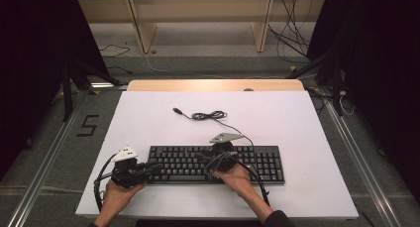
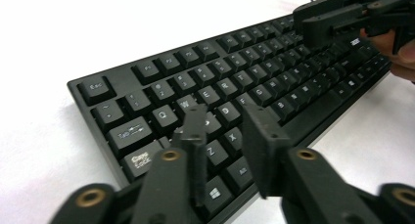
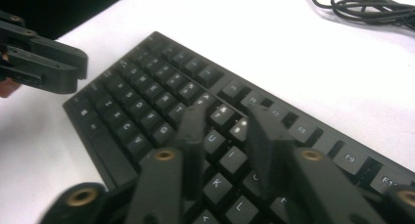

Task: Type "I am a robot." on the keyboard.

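A black keyboard (image 1: pixel 257 162) lies near the front middle of the white table (image 1: pixel 297 123). Its cable (image 1: pixel 208 116) runs back to a loose coil and a USB plug (image 1: pixel 176 110). My left gripper (image 1: pixel 156 167) hovers over the keyboard's left end, above the A, S and Z keys (image 2: pixel 215 153); its jaws are open by a narrow gap with nothing in it (image 2: pixel 226 123). My right gripper (image 1: pixel 201 155) points left over the middle keys (image 3: pixel 215 138), open the same way and empty (image 3: pixel 227 117). Each gripper view shows the other gripper farther off (image 2: pixel 342 16) (image 3: pixel 44 62).
The cable coil (image 3: pixel 372 6) lies on the table behind the keyboard. A wooden strip (image 1: pixel 215 85) borders the table's far edge. Beyond it stand wooden frame legs (image 1: pixel 143 28) and loose floor cables (image 1: pixel 292 38). A "5" mark (image 1: pixel 88 125) is on the floor at the left.
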### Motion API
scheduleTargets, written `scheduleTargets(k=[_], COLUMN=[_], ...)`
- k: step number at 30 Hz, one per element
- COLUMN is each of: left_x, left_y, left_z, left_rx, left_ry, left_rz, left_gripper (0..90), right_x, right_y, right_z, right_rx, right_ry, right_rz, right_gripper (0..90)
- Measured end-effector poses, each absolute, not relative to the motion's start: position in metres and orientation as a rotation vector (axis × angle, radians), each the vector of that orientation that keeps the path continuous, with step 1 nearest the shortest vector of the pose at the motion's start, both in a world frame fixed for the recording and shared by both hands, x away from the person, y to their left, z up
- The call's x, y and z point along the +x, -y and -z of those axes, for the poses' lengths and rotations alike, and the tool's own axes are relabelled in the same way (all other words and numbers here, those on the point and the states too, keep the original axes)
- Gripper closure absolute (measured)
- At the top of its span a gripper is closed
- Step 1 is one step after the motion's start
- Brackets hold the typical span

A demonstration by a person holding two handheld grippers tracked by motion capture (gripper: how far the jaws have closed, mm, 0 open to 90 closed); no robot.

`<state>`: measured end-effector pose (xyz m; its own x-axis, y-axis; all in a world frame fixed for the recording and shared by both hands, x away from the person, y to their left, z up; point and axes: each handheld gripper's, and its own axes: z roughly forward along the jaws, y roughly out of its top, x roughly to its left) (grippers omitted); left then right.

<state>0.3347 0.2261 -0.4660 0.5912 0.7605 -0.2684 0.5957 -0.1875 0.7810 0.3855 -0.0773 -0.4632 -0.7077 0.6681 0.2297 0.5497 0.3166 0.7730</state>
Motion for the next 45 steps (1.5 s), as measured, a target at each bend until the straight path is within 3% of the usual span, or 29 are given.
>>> scheduleTargets(k=[5,10,24,39,45], left_x=[0.335,0.335,0.334,0.335,0.335], left_y=[-0.226,-0.226,-0.228,-0.232,-0.233], left_z=[0.466,0.464,0.461,0.461,0.461], left_rx=[1.865,1.829,1.767,1.744,1.743], left_ry=[-1.09,-1.075,-1.061,-1.077,-1.079], left_rz=[-0.212,-0.211,-0.226,-0.249,-0.25], left_gripper=[57.0,46.6,33.6,30.0,29.3], right_x=[0.384,0.383,0.375,0.355,0.349], right_y=[0.078,0.08,0.079,0.074,0.071], right_z=[0.46,0.458,0.454,0.455,0.457], right_rx=[1.126,1.127,1.094,1.0,0.961], right_ry=[-2.433,-2.427,-2.435,-2.501,-2.526], right_rz=[-1.367,-1.383,-1.404,-1.414,-1.403], right_gripper=[51.9,45.7,36.3,40.6,52.2])
